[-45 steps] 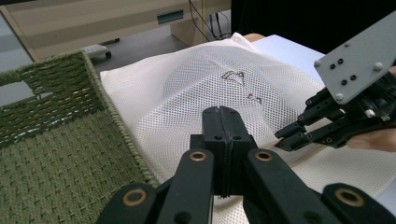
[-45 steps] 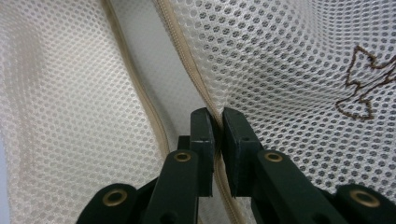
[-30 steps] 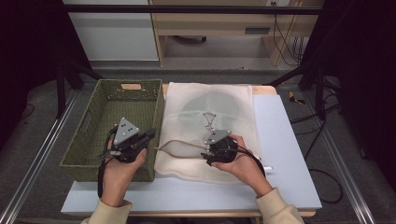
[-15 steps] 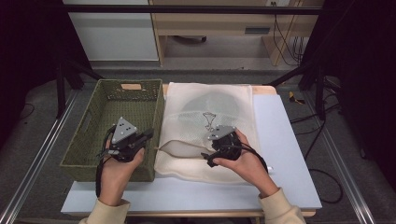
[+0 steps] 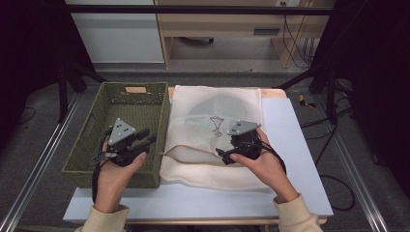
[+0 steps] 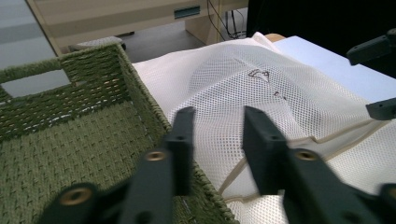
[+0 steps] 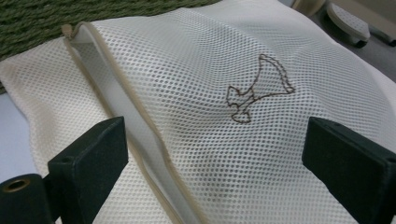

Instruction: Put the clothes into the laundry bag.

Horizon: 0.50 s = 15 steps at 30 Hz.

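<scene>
A white mesh bag (image 5: 193, 121) (image 6: 243, 88) (image 7: 187, 60) lies flat on the table, with a brown stitched emblem (image 5: 216, 124) (image 7: 254, 91) on top and something grey inside. Its tan-edged mouth (image 5: 188, 151) (image 7: 116, 98) gapes on the near left side. My right gripper (image 5: 223, 155) (image 7: 219, 144) hovers just over the bag; its jaws have been opening and now stand open wide, holding nothing. My left gripper (image 5: 149, 137) (image 6: 218, 119) hangs over the right rim of the green woven basket (image 5: 116, 176) (image 6: 140, 84). Its jaws have just been opening, with nothing between them.
The basket stands at the table's left, its right wall touching the bag. Bare pale tabletop (image 5: 295, 145) lies right of the bag and along the near edge. Metal rails flank the table, a wooden shelf stands behind it, and cables (image 5: 338, 183) trail on the floor at right.
My right hand has lifted a little off the bag and its jaws have spread apart. The left hand has kept its place over the basket's rim.
</scene>
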### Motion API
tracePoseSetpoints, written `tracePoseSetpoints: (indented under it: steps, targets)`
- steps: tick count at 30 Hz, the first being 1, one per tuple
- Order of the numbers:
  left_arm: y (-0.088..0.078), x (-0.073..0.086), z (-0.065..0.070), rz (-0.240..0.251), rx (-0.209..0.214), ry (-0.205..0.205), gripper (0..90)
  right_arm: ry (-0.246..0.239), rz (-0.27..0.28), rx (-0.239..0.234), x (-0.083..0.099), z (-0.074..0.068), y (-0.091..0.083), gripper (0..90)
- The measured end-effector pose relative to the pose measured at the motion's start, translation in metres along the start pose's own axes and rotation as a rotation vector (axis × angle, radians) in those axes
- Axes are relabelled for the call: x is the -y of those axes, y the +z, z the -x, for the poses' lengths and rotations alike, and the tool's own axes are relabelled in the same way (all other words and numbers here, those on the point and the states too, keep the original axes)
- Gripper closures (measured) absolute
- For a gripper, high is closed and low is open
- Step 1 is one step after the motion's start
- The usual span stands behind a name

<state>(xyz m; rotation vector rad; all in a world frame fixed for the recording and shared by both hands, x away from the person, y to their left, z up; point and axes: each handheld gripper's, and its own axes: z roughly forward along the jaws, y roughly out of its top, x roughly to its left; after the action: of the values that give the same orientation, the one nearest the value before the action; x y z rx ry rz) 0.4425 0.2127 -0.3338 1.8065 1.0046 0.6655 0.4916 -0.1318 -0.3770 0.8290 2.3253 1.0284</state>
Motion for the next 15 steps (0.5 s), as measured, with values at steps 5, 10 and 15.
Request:
tracePoseSetpoints:
  steps: [5, 10, 15]
  targets:
    - [-0.007, -0.006, -0.005, 0.021, -0.032, -0.005, 31.7, 0.041, 0.011, 0.042, -0.001, 0.008, -0.009, 7.3]
    - [-0.016, -0.011, -0.011, 0.004, -0.041, 0.012, 18.1, 0.086, 0.055, 0.075, -0.003, 0.019, -0.022, 6.6]
    - [-0.024, -0.014, -0.016, 0.011, -0.05, 0.0, 13.2, 0.123, 0.09, 0.101, -0.004, 0.029, -0.034, 6.4]
